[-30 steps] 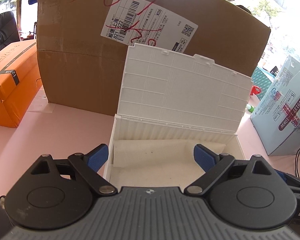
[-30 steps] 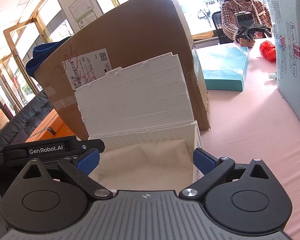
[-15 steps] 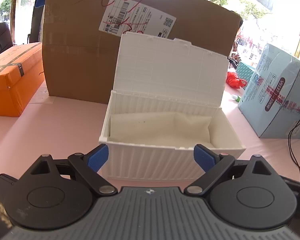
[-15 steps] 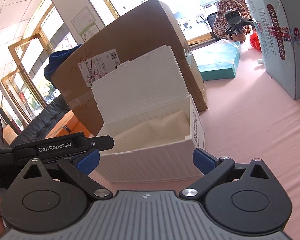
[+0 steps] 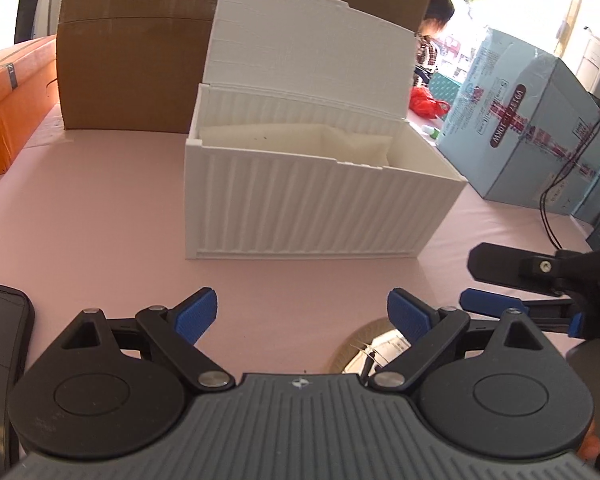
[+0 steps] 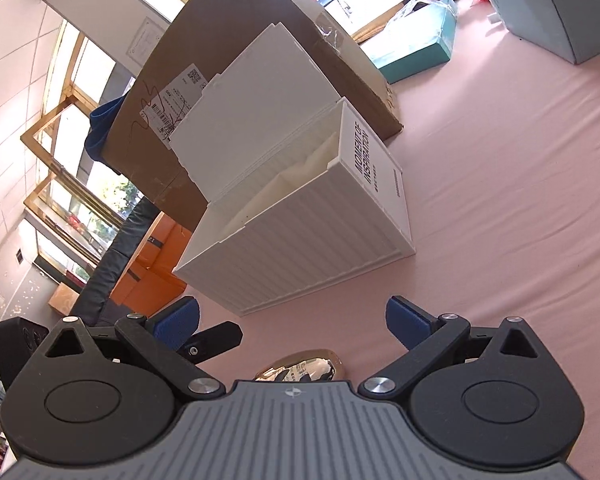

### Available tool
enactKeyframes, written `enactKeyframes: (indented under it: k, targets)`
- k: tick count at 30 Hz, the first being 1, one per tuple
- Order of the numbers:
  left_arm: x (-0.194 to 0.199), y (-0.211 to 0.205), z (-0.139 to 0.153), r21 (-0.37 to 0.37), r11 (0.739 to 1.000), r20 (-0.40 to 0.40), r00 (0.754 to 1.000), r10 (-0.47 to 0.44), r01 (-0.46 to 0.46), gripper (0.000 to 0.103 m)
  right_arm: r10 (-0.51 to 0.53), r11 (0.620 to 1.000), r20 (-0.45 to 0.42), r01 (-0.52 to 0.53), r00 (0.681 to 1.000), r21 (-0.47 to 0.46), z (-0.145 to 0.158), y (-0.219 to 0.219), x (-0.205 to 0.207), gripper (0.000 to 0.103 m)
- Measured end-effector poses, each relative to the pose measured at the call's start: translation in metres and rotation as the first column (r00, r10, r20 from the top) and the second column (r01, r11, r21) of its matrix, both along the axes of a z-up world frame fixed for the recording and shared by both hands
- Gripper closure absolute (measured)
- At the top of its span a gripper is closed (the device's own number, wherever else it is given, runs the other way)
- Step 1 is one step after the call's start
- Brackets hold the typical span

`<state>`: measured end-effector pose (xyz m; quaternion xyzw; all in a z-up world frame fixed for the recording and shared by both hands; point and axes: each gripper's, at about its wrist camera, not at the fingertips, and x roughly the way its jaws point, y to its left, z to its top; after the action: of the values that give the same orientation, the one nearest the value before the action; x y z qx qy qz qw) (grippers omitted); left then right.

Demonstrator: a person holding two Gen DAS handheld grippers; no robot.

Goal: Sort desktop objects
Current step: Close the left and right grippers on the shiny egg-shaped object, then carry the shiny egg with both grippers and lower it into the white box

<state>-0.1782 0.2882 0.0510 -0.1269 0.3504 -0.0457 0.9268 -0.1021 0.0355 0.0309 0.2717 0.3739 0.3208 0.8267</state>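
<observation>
Both sets of tongs, left (image 5: 302, 312) and right (image 6: 292, 324), are hanging wide and empty over the pink tabletop (image 6: 500, 184), facing the open white storage box (image 5: 300, 184). A shiny gold object (image 6: 304, 366) is lying just below, likely the next pickup, needing a lower reach.

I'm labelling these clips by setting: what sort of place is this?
Probably an office or workroom: a long pink-covered table crowded with shipping cartons such as the labelled cardboard box, large windows behind, and another person seated farther along.
</observation>
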Motion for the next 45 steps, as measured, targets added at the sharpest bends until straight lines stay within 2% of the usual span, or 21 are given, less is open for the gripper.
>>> enactKeyframes:
  k: [4, 7, 13, 18, 20, 24, 26, 27, 30, 34, 39, 45]
  targets:
    - [-0.02, 0.004, -0.005, -0.074, 0.996, 0.017, 0.998, -0.053, 0.054, 0.011, 0.018, 1.0, -0.024, -0.018, 1.0, -0.013, -0.007, 0.005, -0.001, 0.002]
    - [-0.03, -0.002, -0.011, -0.064, 0.993, 0.016, 0.995, -0.102, 0.103, 0.011, 0.03, 0.999, -0.039, -0.031, 0.999, -0.032, -0.011, 0.01, -0.001, 0.002]
    - [-0.034, -0.029, -0.018, 0.057, 0.982, 0.003, 0.983, -0.183, 0.182, 0.011, 0.083, 0.995, -0.045, -0.085, 0.996, -0.055, -0.015, 0.024, -0.007, 0.003]
    - [-0.03, -0.044, -0.027, 0.142, 0.975, -0.014, 0.985, -0.172, 0.173, 0.011, 0.091, 0.992, -0.042, -0.094, 0.995, -0.082, -0.019, 0.031, -0.009, 0.005]
    - [-0.029, -0.046, -0.029, 0.17, 0.972, -0.014, 0.987, -0.161, 0.161, 0.016, 0.091, 0.992, -0.034, -0.093, 0.995, -0.087, -0.02, 0.032, -0.01, 0.005]
    - [-0.03, -0.049, -0.031, 0.191, 0.967, -0.004, 0.985, -0.17, 0.168, 0.018, 0.092, 0.991, -0.017, -0.094, 0.996, -0.098, -0.021, 0.035, -0.01, 0.005]
    - [-0.032, -0.054, -0.032, 0.217, 0.96, 0.001, 0.983, -0.183, 0.179, 0.022, 0.096, 0.989, -0.003, -0.095, 0.995, -0.115, -0.021, 0.038, -0.011, 0.005]
    - [-0.034, -0.057, -0.032, 0.227, 0.956, 0.005, 0.981, -0.193, 0.186, 0.028, 0.097, 0.987, 0.005, -0.096, 0.995, -0.126, -0.021, 0.039, -0.012, 0.006]
    - [-0.038, -0.064, -0.032, 0.255, 0.945, 0.015, 0.976, -0.217, 0.206, 0.041, 0.103, 0.98, 0.037, -0.095, 0.994, -0.176, -0.02, 0.044, -0.014, 0.025]
    - [-0.038, -0.066, -0.033, 0.272, 0.94, 0.017, 0.975, -0.22, 0.207, 0.046, 0.111, 0.975, 0.05, -0.099, 0.993, -0.199, -0.022, 0.047, -0.015, 0.043]
    - [-0.037, -0.066, -0.031, 0.255, 0.946, 0.023, 0.977, -0.214, 0.202, 0.049, 0.095, 0.982, 0.042, -0.087, 0.995, -0.171, -0.025, 0.043, -0.011, 0.053]
    - [-0.036, -0.07, -0.031, 0.255, 0.949, 0.024, 0.979, -0.2, 0.187, 0.049, 0.083, 0.988, 0.026, -0.079, 0.996, -0.134, -0.026, 0.037, -0.008, 0.06]
